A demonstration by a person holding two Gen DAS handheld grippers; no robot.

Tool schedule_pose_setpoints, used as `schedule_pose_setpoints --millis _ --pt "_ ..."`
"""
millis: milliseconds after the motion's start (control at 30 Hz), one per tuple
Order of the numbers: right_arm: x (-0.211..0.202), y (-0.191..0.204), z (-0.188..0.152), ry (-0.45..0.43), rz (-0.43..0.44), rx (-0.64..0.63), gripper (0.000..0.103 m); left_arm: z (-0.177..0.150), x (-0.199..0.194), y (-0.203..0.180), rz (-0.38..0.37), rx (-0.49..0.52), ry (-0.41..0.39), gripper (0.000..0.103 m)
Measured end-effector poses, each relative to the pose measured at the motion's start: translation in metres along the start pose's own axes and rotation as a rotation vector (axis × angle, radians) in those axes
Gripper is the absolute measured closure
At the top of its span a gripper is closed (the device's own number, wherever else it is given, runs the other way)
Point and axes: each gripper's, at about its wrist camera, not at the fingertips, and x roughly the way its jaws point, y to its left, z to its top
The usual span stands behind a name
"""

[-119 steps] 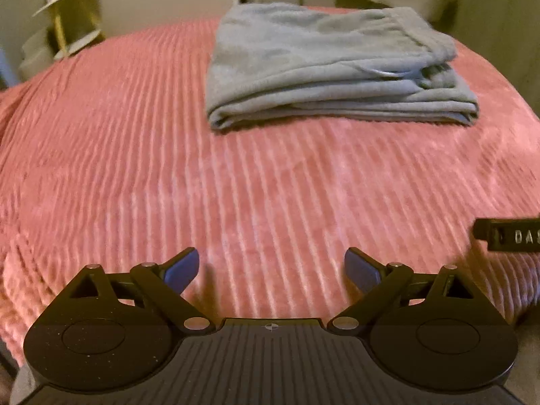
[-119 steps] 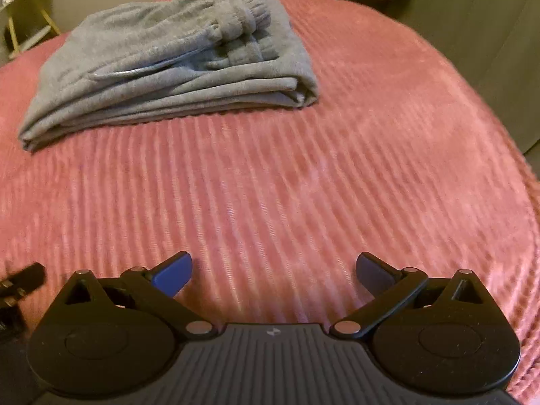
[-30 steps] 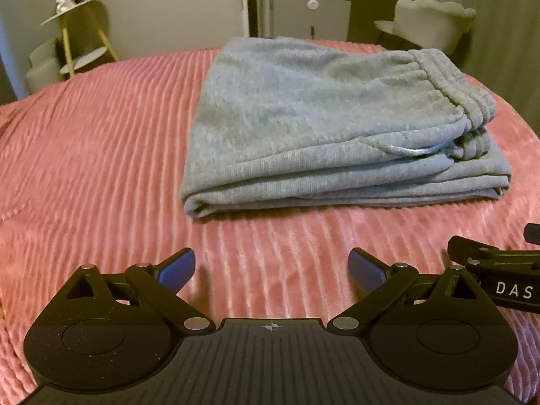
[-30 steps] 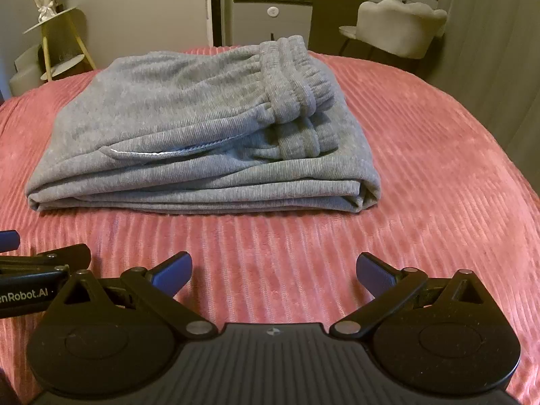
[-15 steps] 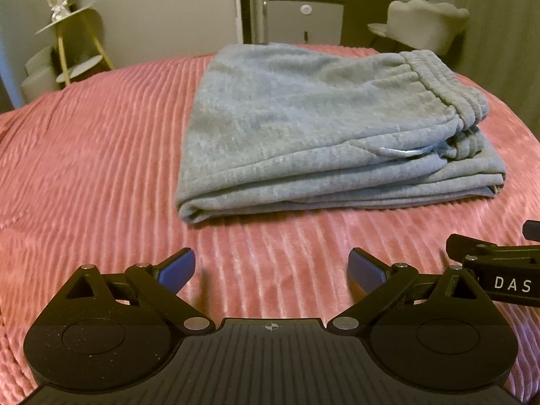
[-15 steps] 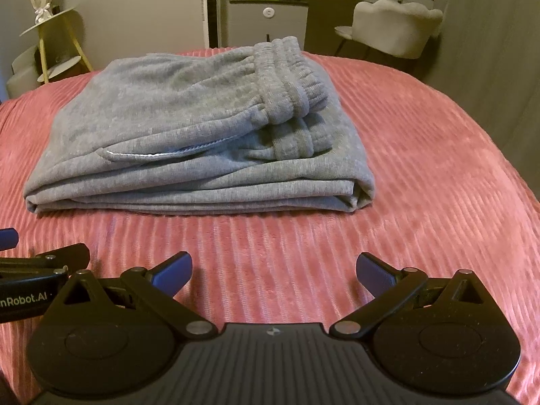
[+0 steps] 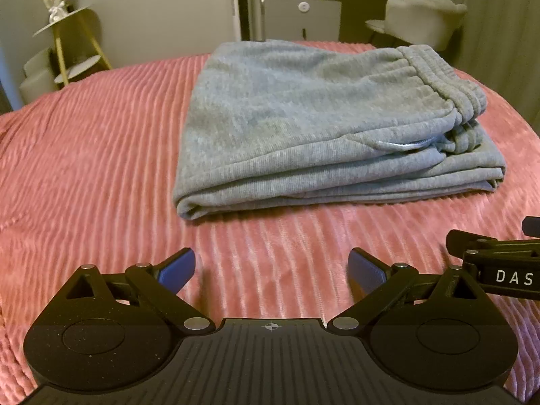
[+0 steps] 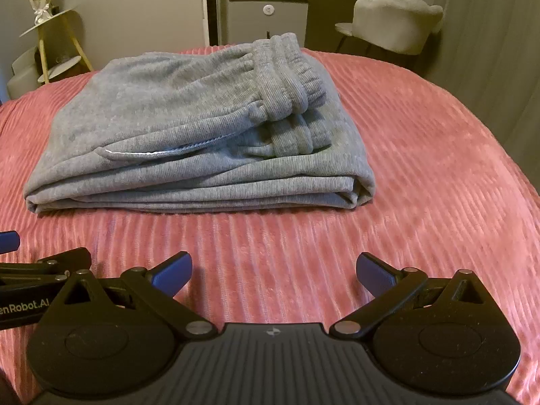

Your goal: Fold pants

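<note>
The grey pants [image 7: 324, 128] lie folded into a flat, layered rectangle on the bed, on its pink ribbed blanket [image 7: 94, 155]. In the left wrist view the bundle fills the upper middle, from about 11 o'clock round to 2 o'clock. Its long axis runs side to side across the picture. The elastic waistband [image 7: 449, 84] is bunched at the 2 o'clock end, running away from the camera, and the rounded fold is at the left end near 9 o'clock of the bundle. The stacked layer edges face the camera along the near side.

In the right wrist view the pants [image 8: 189, 135] sit from 10 o'clock to 1 o'clock, again with the long axis running left to right. The waistband [image 8: 287, 77] lies on top toward 1 o'clock, and a pale stitched pocket edge crosses the middle of the top layer.

The left tongs [image 7: 271, 270] stand wide apart with nothing between the blue pads, over bare blanket at 6 o'clock, clear of the pants. The right tongs [image 8: 273, 270] are likewise spread apart and empty, short of the near edge of the bundle. Each pair shows at the side of the other's view, so they are close beside each other.

Behind the bed, a pale chair [image 8: 395, 20] stands at 1 o'clock and a gold-legged stand [image 7: 71, 44] at 10 o'clock.
</note>
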Motion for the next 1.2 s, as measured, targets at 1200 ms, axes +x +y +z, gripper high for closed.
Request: schedule_pose_setpoints --millis 1200 --pt "0.0016 0.001 -0.0014 0.008 -0.005 -0.007 0.0 -0.0006 -0.0004 0.0014 0.001 -0.005 0.001 0.003"
